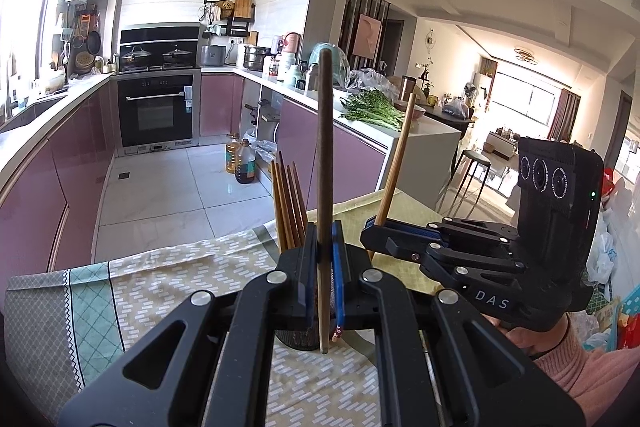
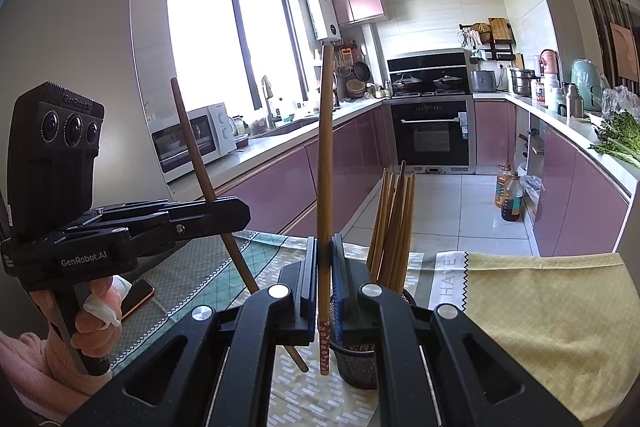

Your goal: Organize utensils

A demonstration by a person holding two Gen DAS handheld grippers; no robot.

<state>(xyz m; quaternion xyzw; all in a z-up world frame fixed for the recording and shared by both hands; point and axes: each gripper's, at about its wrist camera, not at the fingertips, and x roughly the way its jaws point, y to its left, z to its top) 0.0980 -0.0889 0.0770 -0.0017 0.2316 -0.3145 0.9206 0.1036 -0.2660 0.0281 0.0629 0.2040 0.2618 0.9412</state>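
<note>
My left gripper is shut on a dark brown chopstick and holds it upright above the table; it also shows in the right wrist view. My right gripper is shut on a lighter chopstick with a patterned red tip, also upright; it shows in the left wrist view. A black mesh holder stands on the table between the grippers with several brown chopsticks standing in it. In the left wrist view those chopsticks stand just behind my left gripper.
The table wears a patterned green and beige cloth and a yellow cloth. A phone lies near the left hand. Pink kitchen cabinets, an oven and oil bottles on the floor lie beyond.
</note>
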